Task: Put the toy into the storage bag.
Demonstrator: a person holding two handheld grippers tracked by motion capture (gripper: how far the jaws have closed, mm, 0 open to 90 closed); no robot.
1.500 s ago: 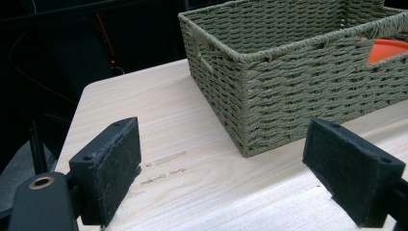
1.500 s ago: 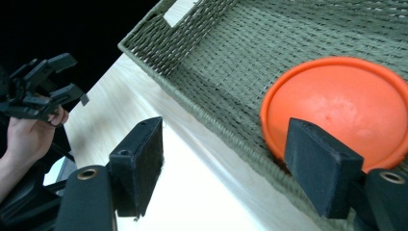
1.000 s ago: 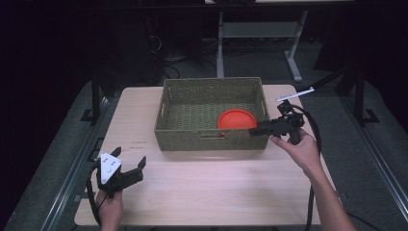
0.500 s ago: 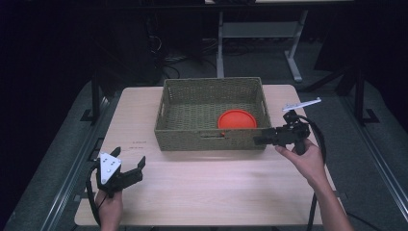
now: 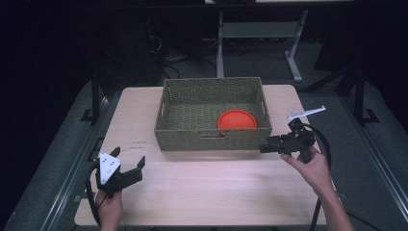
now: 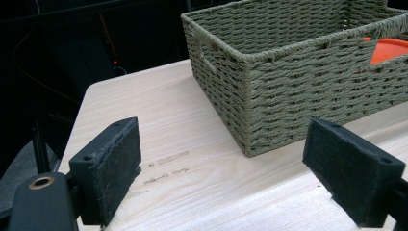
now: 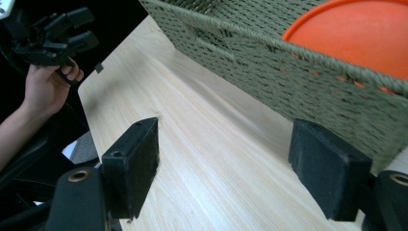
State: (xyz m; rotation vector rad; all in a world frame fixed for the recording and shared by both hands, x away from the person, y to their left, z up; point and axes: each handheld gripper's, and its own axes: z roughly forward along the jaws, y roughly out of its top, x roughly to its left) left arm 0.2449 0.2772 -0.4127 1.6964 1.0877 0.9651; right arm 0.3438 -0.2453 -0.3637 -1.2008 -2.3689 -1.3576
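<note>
A green woven basket stands at the back middle of the pale wooden table. An orange disc lies flat in its front right corner. My right gripper hovers low by the basket's front right corner, pointing left, open and empty. In the right gripper view its pads frame bare tabletop, with the basket wall and the disc to the right. My left gripper rests at the table's front left, open and empty. In the left gripper view its pads face the basket's corner.
A metal stand with splayed legs sits on the dark floor behind the table. Rails run along the table's left and right sides. Bare tabletop lies between the two grippers in front of the basket.
My right gripper has drawn back from above the basket's right rim, toward the person and downward, to beside the front right corner. The left gripper has stayed put.
</note>
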